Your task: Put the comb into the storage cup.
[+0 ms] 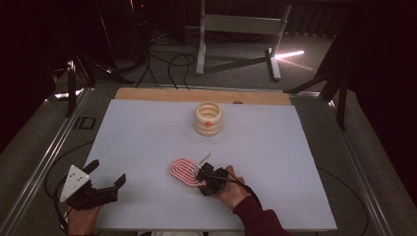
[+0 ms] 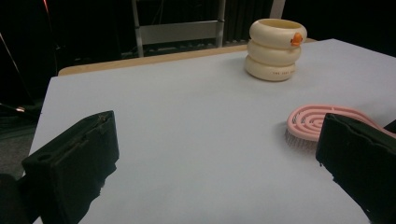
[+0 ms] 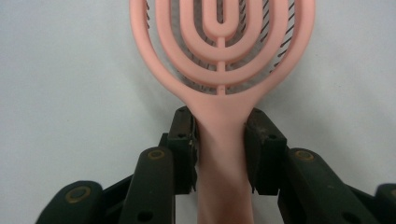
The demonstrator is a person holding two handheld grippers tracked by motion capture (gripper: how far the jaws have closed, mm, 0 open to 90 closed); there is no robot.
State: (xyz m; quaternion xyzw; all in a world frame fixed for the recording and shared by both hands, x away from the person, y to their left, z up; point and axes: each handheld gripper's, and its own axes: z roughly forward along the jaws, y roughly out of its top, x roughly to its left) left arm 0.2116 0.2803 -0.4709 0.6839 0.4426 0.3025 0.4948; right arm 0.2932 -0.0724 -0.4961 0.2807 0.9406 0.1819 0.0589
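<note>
Hiding the hairbrush [image 3: 219, 60] handle in the high view, the right gripper [image 3: 219, 149] clamps it. The left gripper [image 2: 210, 158] sits released near the table's [image 1: 147, 128] front-left corner.

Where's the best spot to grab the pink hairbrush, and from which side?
Grip the pink hairbrush by its narrow solid handle, coming from the handle end along its length, jaws on either side. The head is wide and slotted, bristles down. The right gripper is shut on the handle just so.

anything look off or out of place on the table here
Nothing stands out. The pink brush lies flat, bristles down, its handle pinched squarely by the right gripper. The cream ringed cup stands upright farther back, and the left gripper is open with nothing between its fingers.
</note>
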